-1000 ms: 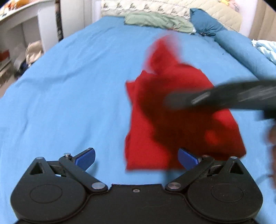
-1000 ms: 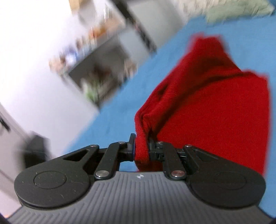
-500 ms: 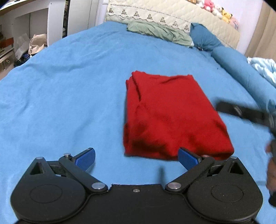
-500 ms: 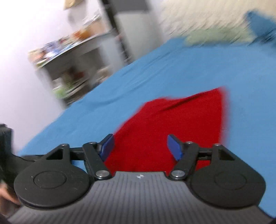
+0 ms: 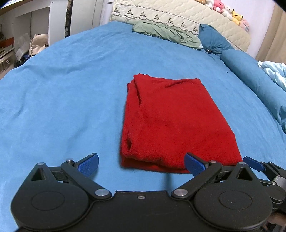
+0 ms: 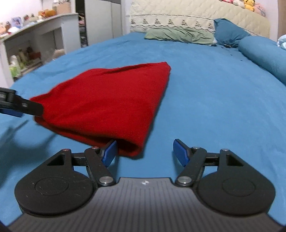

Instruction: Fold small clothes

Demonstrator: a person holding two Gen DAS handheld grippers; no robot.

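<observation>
A red garment lies folded into a rectangle on the blue bed sheet. It also shows in the right wrist view. My left gripper is open and empty, just in front of the garment's near edge. My right gripper is open and empty at the garment's near right corner. Its blue fingertips show at the right edge of the left wrist view. The left gripper's finger shows at the left of the right wrist view.
A green pillow, a dark blue pillow and a blue bolster lie at the head and right side of the bed. A quilted headboard stands behind. White shelves stand left of the bed.
My right gripper let go of the red garment, which dropped into a flat fold. The right gripper then pulled back to the near right corner. The left gripper stayed open and in place.
</observation>
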